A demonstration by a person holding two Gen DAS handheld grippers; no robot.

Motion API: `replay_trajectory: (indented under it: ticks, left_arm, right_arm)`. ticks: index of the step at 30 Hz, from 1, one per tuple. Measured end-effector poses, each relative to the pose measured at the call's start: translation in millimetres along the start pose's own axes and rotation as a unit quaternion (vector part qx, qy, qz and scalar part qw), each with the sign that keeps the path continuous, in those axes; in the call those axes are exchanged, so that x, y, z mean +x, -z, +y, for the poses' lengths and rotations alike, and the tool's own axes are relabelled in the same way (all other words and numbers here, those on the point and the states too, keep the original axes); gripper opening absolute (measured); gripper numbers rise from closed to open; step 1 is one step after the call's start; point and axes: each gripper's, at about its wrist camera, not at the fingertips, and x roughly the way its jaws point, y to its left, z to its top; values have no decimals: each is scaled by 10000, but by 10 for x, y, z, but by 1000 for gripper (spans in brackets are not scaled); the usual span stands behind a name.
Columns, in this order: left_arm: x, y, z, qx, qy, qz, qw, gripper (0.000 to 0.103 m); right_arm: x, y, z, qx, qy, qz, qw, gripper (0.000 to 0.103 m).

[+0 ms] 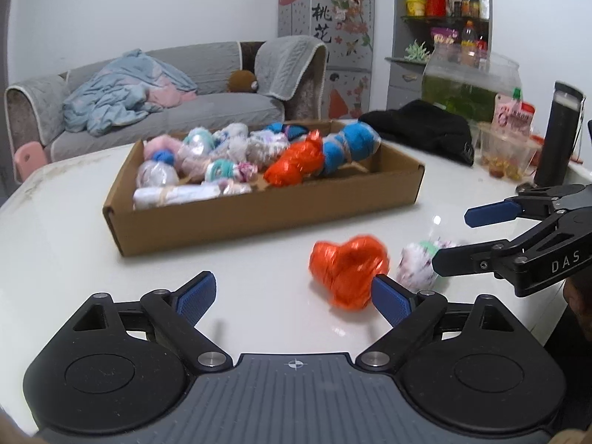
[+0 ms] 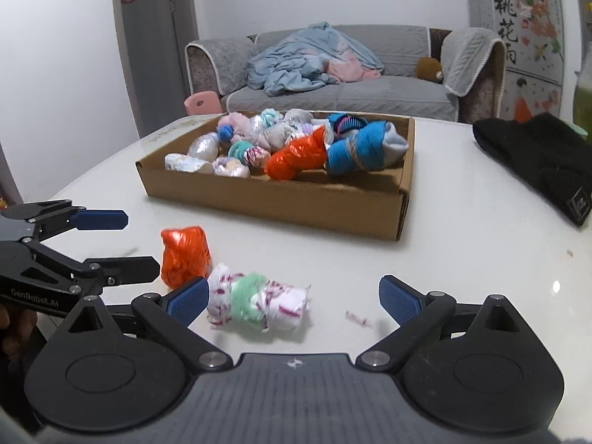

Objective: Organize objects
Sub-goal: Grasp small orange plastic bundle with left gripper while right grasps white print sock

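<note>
A shallow cardboard box (image 1: 259,222) (image 2: 277,203) stands on the white table and holds several rolled cloth bundles, among them an orange one (image 1: 296,162) and a blue one (image 2: 362,148). Two bundles lie loose in front of it. The loose orange bundle (image 1: 347,270) (image 2: 185,255) rests just ahead of my left gripper's right finger. My left gripper (image 1: 292,292) (image 2: 142,244) is open and grips nothing. A white, pink and green bundle (image 2: 259,301) (image 1: 418,262) lies between the fingers of my open right gripper (image 2: 292,296) (image 1: 452,240), close to its left finger, unpressed.
A black cloth (image 2: 536,155) (image 1: 425,129) lies at the table's right. Behind it are a glass bowl (image 1: 470,81), a clear plastic container (image 1: 507,151) and a dark tumbler (image 1: 558,137). A grey sofa (image 2: 351,88) stands beyond the table.
</note>
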Motion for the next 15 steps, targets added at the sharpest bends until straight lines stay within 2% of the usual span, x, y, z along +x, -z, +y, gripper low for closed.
replay_trajectory:
  ticks: [6, 12, 15]
  left_arm:
    - [13, 31, -22, 95, -62, -35, 9999, 94]
    - [-53, 30, 29, 10, -98, -125, 9999, 94]
    - [-123, 37, 43, 42, -161, -192, 9997, 95]
  right_arm:
    - [69, 34, 112, 130, 17, -106, 9999, 98]
    - [74, 124, 194, 413, 268, -164, 9986, 97]
    - [92, 176, 295, 264, 382, -198, 9987, 94]
